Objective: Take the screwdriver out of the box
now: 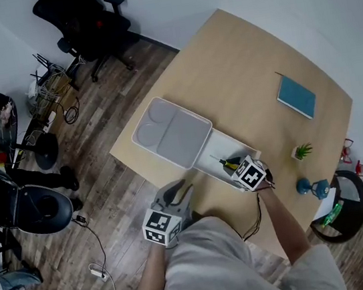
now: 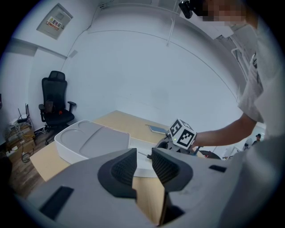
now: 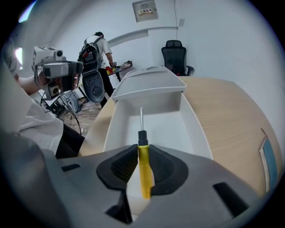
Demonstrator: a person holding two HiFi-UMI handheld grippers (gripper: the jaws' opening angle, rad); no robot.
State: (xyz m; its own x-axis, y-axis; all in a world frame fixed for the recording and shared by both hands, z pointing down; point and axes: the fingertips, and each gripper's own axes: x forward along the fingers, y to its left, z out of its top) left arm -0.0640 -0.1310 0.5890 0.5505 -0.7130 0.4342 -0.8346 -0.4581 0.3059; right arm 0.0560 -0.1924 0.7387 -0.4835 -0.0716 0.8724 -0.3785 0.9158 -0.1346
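An open white box [image 1: 216, 144] sits near the front edge of the wooden table [image 1: 244, 64], with its lid [image 1: 173, 132] folded out to the left. My right gripper [image 1: 240, 166] reaches into the box and is shut on the screwdriver [image 1: 230, 163]. In the right gripper view the yellow handle [image 3: 143, 167] is clamped between the pads, and the metal shaft points over the white box floor [image 3: 156, 129]. My left gripper [image 1: 177, 194] hovers at the table's front edge. Its jaws stand slightly apart with nothing between them [image 2: 144, 162].
A blue notebook [image 1: 296, 97] lies at the table's far right. A small potted plant [image 1: 301, 151] and a blue object [image 1: 313, 188] stand near the right edge. A black office chair [image 1: 85, 20] and cables are on the floor to the left. A person [image 3: 100, 44] stands in the background.
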